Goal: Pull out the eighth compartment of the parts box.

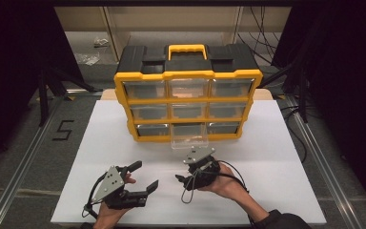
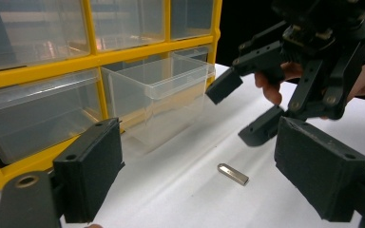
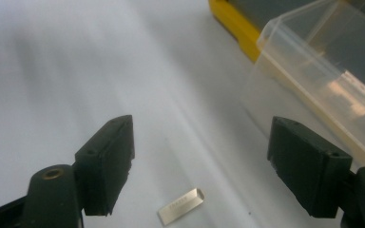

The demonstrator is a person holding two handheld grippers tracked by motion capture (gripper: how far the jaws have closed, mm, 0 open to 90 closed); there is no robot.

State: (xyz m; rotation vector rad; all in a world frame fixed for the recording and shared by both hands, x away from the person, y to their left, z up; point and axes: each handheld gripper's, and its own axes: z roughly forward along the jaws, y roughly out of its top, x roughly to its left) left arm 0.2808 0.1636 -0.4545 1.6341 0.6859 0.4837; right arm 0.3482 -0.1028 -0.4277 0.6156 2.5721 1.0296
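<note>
Now I hold my right claw (image 3: 199, 164) wide open over the small metal piece (image 3: 181, 205) lying on the white tabletop (image 1: 100, 138) beside the pulled-out clear drawer (image 2: 159, 97), ready to grasp, left claw (image 1: 143, 176) open nearby.

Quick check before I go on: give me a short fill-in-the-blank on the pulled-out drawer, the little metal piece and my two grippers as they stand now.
1. The clear drawer pulled out of the yellow organizer belongs to its ____ row.
2. The small metal piece lies on the white ____.
3. The right gripper has its jaws ____ above the metal piece.
4. The left gripper holds ____ between its jaws.

Missing words: bottom; table; open; nothing
</note>
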